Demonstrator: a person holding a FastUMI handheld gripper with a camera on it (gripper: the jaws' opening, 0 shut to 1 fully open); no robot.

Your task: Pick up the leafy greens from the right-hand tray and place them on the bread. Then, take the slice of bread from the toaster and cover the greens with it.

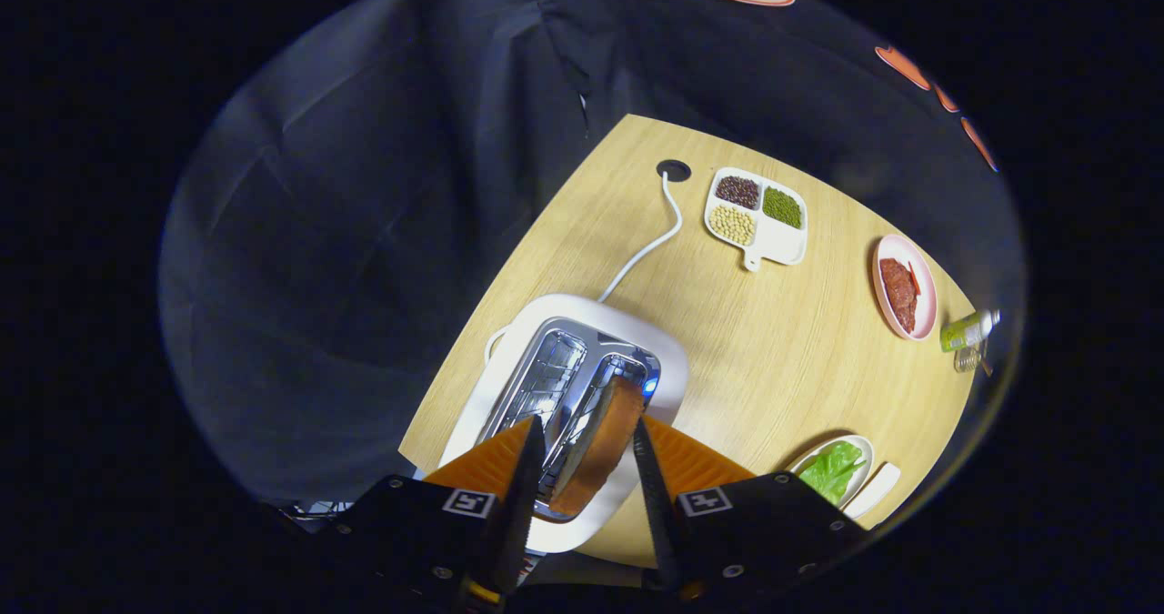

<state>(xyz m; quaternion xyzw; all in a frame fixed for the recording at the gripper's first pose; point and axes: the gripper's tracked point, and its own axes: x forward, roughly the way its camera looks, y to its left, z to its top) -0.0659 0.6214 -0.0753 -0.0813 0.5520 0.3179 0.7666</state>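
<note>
One bread slice (pixel 596 446) stands in the toaster (pixel 568 387) between the hand-held gripper (pixel 587 446) fingers, open, maybe not touching; lettuce (pixel 829 470) at four o'clock.

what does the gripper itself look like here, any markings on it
The gripper has a black body with visible screws. On each side sits a small white square tag with a black pattern. Two long, thin fingers run forward with ridged, saw-toothed inner edges, each backed by a ribbed, wedge-shaped piece.
</note>
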